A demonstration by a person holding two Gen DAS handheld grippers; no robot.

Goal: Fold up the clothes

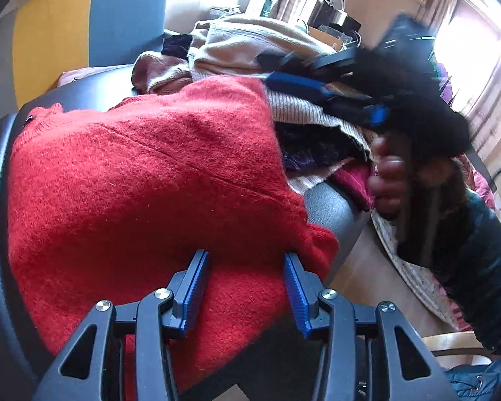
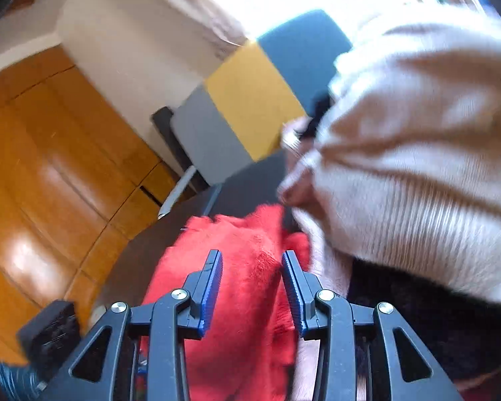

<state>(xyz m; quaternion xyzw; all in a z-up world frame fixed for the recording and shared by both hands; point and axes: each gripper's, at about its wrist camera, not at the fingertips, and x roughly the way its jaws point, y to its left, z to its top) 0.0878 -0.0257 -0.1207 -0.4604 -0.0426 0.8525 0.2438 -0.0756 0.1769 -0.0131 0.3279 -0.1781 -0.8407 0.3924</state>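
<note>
A fuzzy red knitted sweater [image 1: 143, 180] lies spread on a dark, smooth tabletop [image 1: 3, 234], with both grippers over it, jaws apart.

In the left wrist view the sweater's long axis runs from its far-left corner, where a small dark tag shows, down to the near-right edge that drapes off the table's edge. Behind it sits a heap of unfolded clothes [image 1: 250, 53], topped by a beige ribbed knit [image 2: 417, 140]. The left gripper [image 1: 247, 260] stands about half spread, blue pads just above the sweater's near hem; whether they touch the wool I cannot tell, and nothing is pinched. The right gripper [image 2: 252, 257] is parted less widely over the red wool, holding nothing; in the left view it is a blurred black shape [image 1: 317, 90] by the heap, gripped by a hand [image 1: 389, 173].
</note>
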